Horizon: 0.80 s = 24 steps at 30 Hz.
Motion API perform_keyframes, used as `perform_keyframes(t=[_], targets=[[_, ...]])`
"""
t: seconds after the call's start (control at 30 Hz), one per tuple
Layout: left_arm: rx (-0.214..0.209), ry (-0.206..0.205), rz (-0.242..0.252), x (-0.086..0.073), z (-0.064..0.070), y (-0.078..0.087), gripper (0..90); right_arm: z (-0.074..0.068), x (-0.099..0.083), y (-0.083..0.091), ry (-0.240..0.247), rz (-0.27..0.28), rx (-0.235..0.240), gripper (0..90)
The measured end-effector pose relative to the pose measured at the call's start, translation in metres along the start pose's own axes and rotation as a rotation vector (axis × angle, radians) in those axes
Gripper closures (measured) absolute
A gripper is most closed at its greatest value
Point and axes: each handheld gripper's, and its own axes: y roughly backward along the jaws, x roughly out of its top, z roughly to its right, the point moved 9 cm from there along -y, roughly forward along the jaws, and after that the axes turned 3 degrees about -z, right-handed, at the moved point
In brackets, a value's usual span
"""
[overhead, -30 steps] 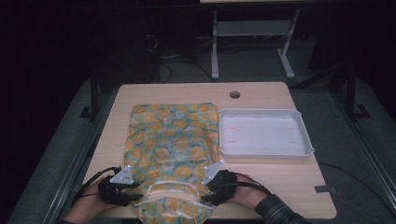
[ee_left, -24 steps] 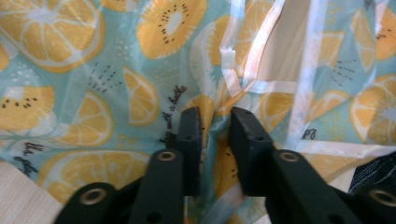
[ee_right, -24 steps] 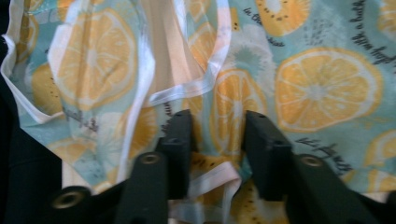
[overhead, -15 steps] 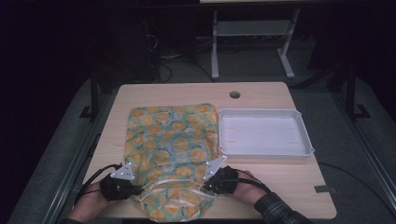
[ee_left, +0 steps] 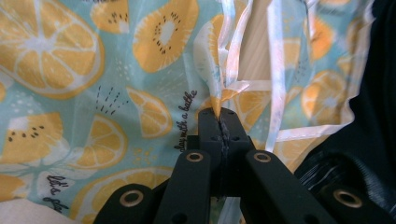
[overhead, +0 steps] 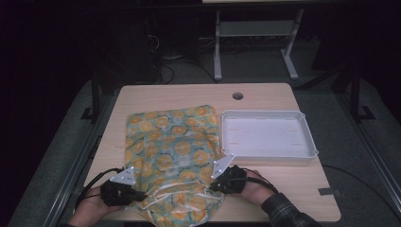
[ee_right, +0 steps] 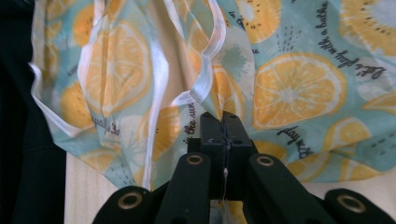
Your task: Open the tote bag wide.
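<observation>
On the table [overhead: 265, 198] beside the white tray [overhead: 267, 135], the fruit-print bag [overhead: 170, 146] now lies lower toward me; my left tongs [overhead: 138, 195] and right tongs [overhead: 213, 183] stay clamped on its white-trimmed edge, pulling it flat.

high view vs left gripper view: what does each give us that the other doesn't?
High view: the whole layout, with the fruit-print garment spread on the table, the white tray to its right, and the right claw at the garment's near edge.

Left gripper view: the left claw with its jaws shut on a fold by the white trim, plus small script printed on the fabric.

Both: the orange-slice fabric and the left claw at its near edge.
</observation>
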Motion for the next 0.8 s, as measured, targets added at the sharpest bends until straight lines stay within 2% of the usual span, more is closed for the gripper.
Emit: perform_keyframes(t=[0.1,0.13,0.33,0.57,0.8], targets=[[0.008,-0.012,0.017,0.002,-0.002,0.004,90.0,0.002,0.002,0.004,0.005,0.018,-0.006,89.4],[0.009,-0.004,0.042,0.005,-0.002,0.008,90.0,0.003,0.003,0.007,0.004,0.031,-0.009,89.3],[0.024,-0.014,0.099,0.014,-0.006,0.021,90.0,0.008,0.01,0.016,0.019,0.055,-0.027,89.3],[0.038,-0.016,0.127,0.021,-0.012,0.029,89.9,0.011,0.014,0.022,0.02,0.068,-0.032,89.3],[0.07,-0.01,0.173,0.031,-0.022,0.042,89.8,0.02,0.028,0.032,0.037,0.085,-0.045,89.3]])
